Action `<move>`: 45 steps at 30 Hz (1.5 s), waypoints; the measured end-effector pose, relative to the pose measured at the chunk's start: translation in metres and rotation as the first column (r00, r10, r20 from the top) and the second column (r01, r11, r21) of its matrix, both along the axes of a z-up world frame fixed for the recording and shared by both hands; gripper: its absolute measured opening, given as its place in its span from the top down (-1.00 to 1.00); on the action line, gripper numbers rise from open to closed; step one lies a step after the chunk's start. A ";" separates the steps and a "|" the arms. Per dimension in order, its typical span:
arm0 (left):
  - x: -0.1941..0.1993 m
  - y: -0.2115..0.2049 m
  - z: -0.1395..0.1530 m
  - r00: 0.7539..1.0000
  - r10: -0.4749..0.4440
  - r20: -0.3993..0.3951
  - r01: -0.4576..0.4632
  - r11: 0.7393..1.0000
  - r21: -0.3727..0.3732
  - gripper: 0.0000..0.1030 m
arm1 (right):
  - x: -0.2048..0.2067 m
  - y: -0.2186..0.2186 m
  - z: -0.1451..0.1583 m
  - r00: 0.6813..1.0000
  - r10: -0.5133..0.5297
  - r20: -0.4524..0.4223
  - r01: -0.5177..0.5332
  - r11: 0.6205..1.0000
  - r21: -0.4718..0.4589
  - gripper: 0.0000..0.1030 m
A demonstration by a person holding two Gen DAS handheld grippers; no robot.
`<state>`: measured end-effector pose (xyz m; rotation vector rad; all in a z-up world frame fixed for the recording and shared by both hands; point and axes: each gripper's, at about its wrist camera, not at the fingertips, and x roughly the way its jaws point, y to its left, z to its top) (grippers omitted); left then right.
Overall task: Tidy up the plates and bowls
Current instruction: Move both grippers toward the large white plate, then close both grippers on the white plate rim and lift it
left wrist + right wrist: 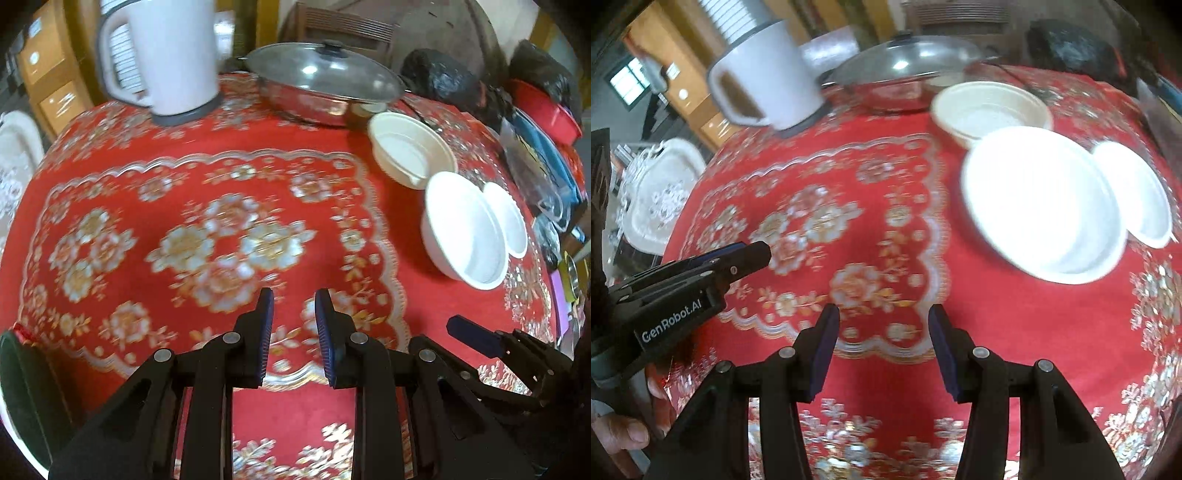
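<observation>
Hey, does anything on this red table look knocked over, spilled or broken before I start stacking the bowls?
Nothing stands out. The large white bowl, the small white bowl beside it and the cream bowl all sit upright and look empty on the red tablecloth. The lidded steel pan and white jug stand upright too.

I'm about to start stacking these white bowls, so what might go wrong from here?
1. The large white bowl touches or overlaps the small white bowl; lifting one may drag the other.
2. The cream bowl sits close to the lidded steel pan, so the right hand-held gripper could knock it.
</observation>
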<state>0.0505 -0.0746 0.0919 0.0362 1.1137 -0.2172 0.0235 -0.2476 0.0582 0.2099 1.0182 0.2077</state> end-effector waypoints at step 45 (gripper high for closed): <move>0.074 -0.153 -0.041 0.990 -0.135 -0.045 0.137 0.990 0.022 0.56 | 0.030 -0.159 -0.025 0.960 -0.275 -0.046 0.279 0.949 0.146 -0.05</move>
